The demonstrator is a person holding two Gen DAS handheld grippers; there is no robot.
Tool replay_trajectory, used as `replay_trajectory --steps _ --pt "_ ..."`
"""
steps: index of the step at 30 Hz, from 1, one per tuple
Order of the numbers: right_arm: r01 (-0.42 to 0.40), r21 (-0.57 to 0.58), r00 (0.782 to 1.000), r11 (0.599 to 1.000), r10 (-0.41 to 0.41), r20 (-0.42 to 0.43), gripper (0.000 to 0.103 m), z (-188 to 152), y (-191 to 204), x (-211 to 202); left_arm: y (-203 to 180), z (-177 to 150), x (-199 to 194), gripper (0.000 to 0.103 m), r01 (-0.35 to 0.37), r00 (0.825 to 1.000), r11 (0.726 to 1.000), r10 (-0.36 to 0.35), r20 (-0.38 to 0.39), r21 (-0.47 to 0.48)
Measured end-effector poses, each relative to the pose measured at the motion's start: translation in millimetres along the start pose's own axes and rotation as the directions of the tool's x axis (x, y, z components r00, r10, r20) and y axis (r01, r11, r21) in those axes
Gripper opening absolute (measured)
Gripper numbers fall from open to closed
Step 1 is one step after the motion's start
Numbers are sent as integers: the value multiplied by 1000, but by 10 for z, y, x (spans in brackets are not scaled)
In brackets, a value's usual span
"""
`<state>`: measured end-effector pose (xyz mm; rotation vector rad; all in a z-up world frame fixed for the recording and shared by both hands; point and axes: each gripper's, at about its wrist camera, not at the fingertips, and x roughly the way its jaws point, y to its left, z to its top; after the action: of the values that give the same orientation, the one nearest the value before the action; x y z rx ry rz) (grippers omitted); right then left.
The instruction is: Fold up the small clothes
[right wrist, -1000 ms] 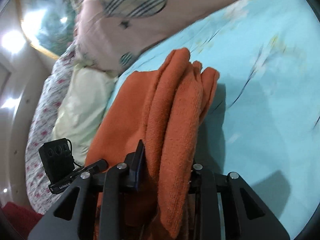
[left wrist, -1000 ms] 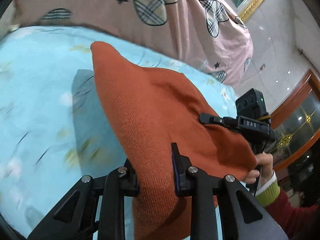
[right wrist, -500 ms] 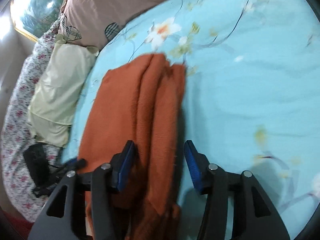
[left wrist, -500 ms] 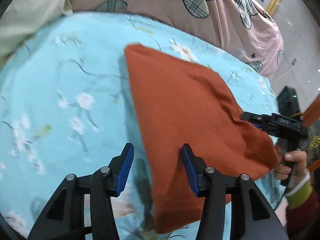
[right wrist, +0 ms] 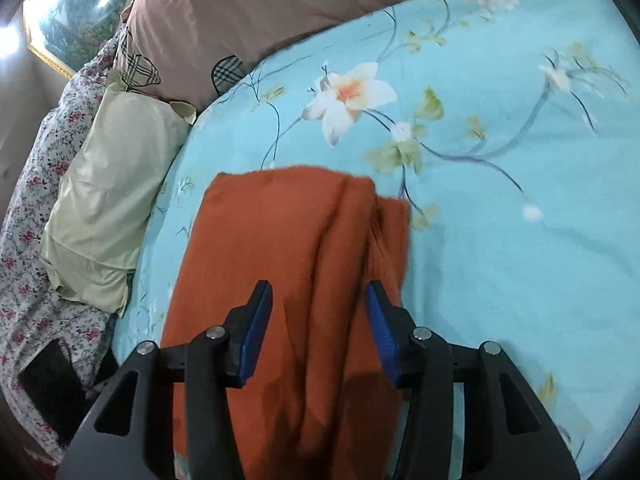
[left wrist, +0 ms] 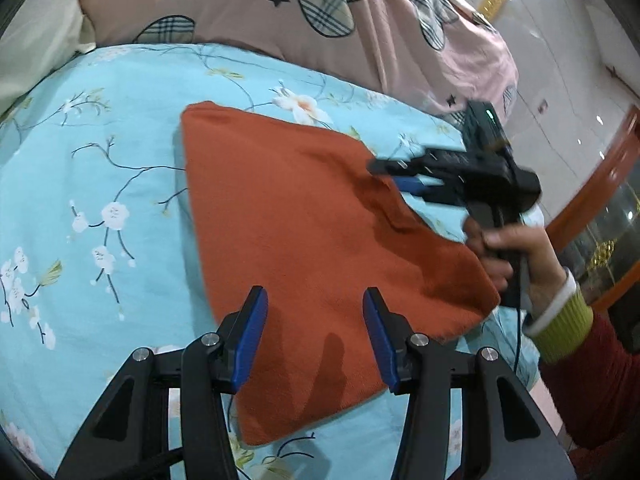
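An orange knit garment lies folded and flat on the light blue flowered bedsheet. My left gripper stands open just above its near edge, and the blue pads touch no cloth. In the right wrist view the same garment shows soft lengthwise ridges. My right gripper hovers over the garment's near end. Its jaws are closing, with the cloth below them and nothing pressed between the pads. The left wrist view shows the right gripper at the garment's right edge, held by a hand.
A pink quilt with plaid hearts bounds the far side of the bed. A pale green pillow and a flowered cover lie to the left. The bed's edge, tiled floor and wooden furniture are at the right.
Both grippers have let go of the orange garment, opened and drawn back. The garment, lifted a second ago, now rests flat on the sheet.
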<state>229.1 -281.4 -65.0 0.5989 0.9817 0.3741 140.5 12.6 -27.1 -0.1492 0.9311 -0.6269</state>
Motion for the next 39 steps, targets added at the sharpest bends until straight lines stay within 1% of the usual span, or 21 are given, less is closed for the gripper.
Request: replay_trajectory --steps 2,3,4,6,8,9,10,13,17,20,22,24,25,26,28,31,32,34,36,37,39 --pt "2 -14 1000 1000 -2 11 40 67 72 33 -51 -4 10 50 16 1000 1000 -16 -7 15" --pt "2 -19 1000 1000 -2 17 17 89 100 29 -69 -2 20 50 23 1000 1000 -23 -9 21" --pt "4 -31 1000 1000 -3 24 10 117 148 3 -90 1 27 50 26 1000 999 -26 -14 28" --pt "-13 -46 997 999 17 73 10 144 247 -167 -147 -1 9 49 33 999 998 -32 -16 47" --pt "-128 -74 975 989 140 172 10 118 354 -503 -181 -5 9 50 45 999 997 -44 -16 59" --pt "-156 -99 958 983 175 225 10 80 370 -660 -196 -21 27 50 50 998 996 -49 -25 68" --pt "-132 -97 958 986 153 243 10 52 332 -714 -198 -25 57 50 54 998 996 -51 -34 72" --pt "-14 -26 985 1000 19 170 10 -8 -6 -473 -213 -76 167 50 69 996 994 -64 -59 85" --pt "49 40 995 998 -52 89 10 -125 -372 -65 -212 -132 325 49 56 995 994 -48 -84 96" --pt "80 70 992 994 -86 90 12 -115 -432 -1 -246 -149 365 51 54 995 995 -47 -86 86" --pt "137 96 986 986 -146 87 16 -96 -420 -63 -294 -164 367 53 44 995 994 -36 -89 96" --pt "222 91 968 971 -231 101 16 -103 -306 -229 -331 -184 344 55 37 996 993 -27 -88 113" --pt "259 73 956 963 -266 122 21 -116 -201 -365 -314 -179 339 55 37 996 993 -27 -90 111" --pt "240 63 958 969 -247 144 21 -139 -126 -480 -311 -174 310 54 40 996 993 -31 -87 107" --pt "140 34 973 990 -144 182 21 -256 98 -703 -290 -146 188 54 50 997 995 -45 -59 85" --pt "41 -23 985 999 -36 167 22 -474 366 -759 -215 -99 54 54 54 998 997 -54 -16 51" --pt "25 -25 989 999 -21 149 22 -537 393 -706 -162 -73 38 54 59 998 998 -58 -8 35" --pt "36 -11 993 999 -34 115 22 -619 351 -547 -80 -50 72 54 51 999 998 -50 -20 21" --pt "85 42 994 995 -88 71 20 -691 166 -361 -2 -64 165 50 38 998 999 -37 -44 16" --pt "106 77 992 991 -110 55 16 -761 19 -268 27 -89 213 49 35 998 999 -34 -53 18" --pt "119 101 989 988 -127 78 3 -825 -148 -235 35 -115 233 49 35 998 999 -34 -51 25"
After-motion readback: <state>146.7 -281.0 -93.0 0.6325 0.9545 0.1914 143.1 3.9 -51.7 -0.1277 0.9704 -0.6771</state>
